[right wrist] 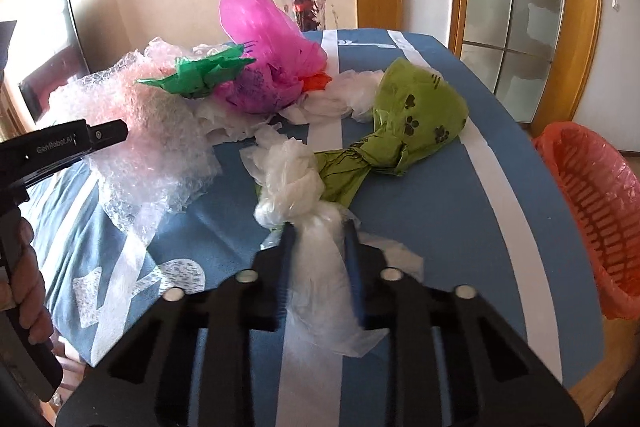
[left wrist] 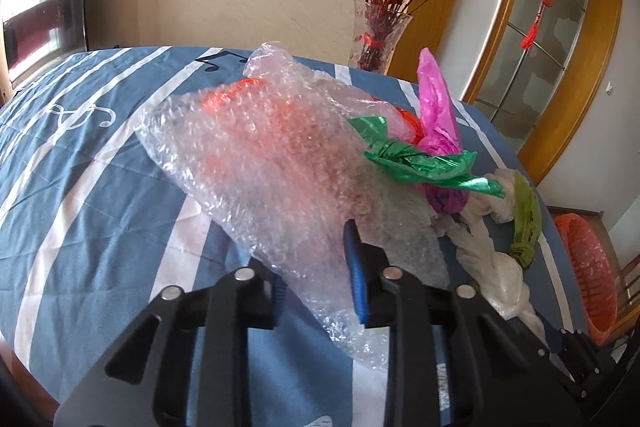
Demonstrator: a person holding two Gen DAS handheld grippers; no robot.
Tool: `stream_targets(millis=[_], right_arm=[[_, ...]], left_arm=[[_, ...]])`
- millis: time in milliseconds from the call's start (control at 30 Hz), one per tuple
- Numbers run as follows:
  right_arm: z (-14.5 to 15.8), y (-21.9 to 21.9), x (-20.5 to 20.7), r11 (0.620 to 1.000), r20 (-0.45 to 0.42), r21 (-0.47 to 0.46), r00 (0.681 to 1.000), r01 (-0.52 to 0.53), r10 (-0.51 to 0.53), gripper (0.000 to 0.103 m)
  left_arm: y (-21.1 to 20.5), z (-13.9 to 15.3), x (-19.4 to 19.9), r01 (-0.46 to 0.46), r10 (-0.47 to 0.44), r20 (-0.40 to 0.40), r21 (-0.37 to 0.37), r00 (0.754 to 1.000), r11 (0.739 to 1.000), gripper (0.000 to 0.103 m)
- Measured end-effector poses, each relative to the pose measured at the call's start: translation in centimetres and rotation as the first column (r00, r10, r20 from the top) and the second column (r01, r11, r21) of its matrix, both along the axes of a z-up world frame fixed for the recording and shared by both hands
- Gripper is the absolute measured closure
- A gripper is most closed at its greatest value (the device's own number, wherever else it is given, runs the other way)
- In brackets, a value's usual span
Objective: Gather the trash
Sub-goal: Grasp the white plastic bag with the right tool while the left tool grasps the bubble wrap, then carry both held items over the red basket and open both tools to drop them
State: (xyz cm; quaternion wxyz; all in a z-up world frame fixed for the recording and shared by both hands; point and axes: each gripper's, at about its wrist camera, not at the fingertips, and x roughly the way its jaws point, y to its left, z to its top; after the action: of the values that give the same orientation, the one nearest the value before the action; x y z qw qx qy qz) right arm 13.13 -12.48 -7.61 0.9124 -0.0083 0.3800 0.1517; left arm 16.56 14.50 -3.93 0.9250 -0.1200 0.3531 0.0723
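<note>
Both claws grip trash on the counter (right wrist: 460, 211): left claw (left wrist: 316, 267) pinches bubble wrap (left wrist: 260, 155), right claw (right wrist: 320, 259) clamps white bag (right wrist: 316, 267).

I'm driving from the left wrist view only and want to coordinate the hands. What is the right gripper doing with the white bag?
Observer: The right gripper has its fingers on either side of the white bag, below its knot.
Operator: Is that bag free of the others?
Observer: No, its knotted end runs into the olive green bag with paw prints.
Operator: Where's the bin from there?
Observer: The orange basket, lined with a red bag, sits beyond the table's right edge, beside that gripper.
</note>
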Motion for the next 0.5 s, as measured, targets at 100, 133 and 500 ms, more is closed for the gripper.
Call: stream_targets(millis=[100,133,500], right_arm=[[0.4,-0.5,-0.3,1.0,0.001,0.023,1.0,-0.002,0.002,0.087],[0.5,-0.6,-0.4,1.0,0.003,0.028,1.0,-0.002,0.002,0.088],[3.8,-2.9,-2.0,0.997,0.082,0.079,0.996,0.019,-0.025,0.089]], left_arm=[[-0.1,0.3,-0.4,0.019,-0.019,0.018,-0.006,1.0,1.0,0.085],[-0.2,0.4,-0.7,0.024,-0.024,0.024,-0.007,0.999,1.0,0.086],[-1.0,3.5,-3.8,0.098,-0.097,0.106,0.001,0.99,0.995,0.088]])
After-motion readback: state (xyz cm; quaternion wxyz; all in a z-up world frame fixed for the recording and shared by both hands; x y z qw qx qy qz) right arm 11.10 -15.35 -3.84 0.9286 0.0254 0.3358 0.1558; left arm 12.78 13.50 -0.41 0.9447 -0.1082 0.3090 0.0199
